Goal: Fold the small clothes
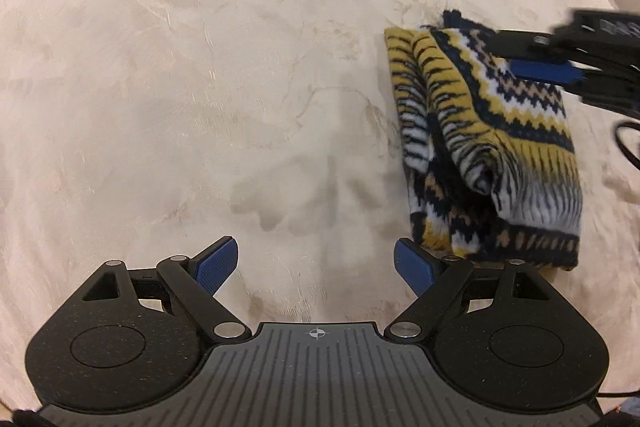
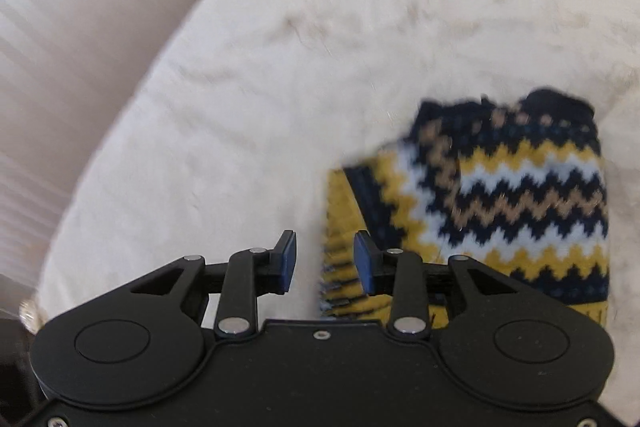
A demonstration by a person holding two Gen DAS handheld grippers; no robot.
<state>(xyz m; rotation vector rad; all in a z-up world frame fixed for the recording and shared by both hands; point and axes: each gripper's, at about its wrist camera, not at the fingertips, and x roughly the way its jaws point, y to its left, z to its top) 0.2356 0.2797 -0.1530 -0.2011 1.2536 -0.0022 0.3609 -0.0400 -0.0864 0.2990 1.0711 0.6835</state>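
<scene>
Folded knit sweater [image 1: 488,147] lay near the cream blanket's [image 1: 200,87] right edge; left hand-held gripper [image 1: 316,267] gaped wide, right hand-held gripper [image 2: 325,263] partly parted, both empty.

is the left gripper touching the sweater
Apart. In the left wrist view the left gripper is open over bare blanket; the sweater lies beside its right finger, a strip of blanket between.

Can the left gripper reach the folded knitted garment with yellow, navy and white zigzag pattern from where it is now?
Probably yes. The left gripper is open and holds nothing, and the folded knitted zigzag garment lies just beside its right finger on the cream plush blanket. Only the right gripper is above its far part.
</scene>
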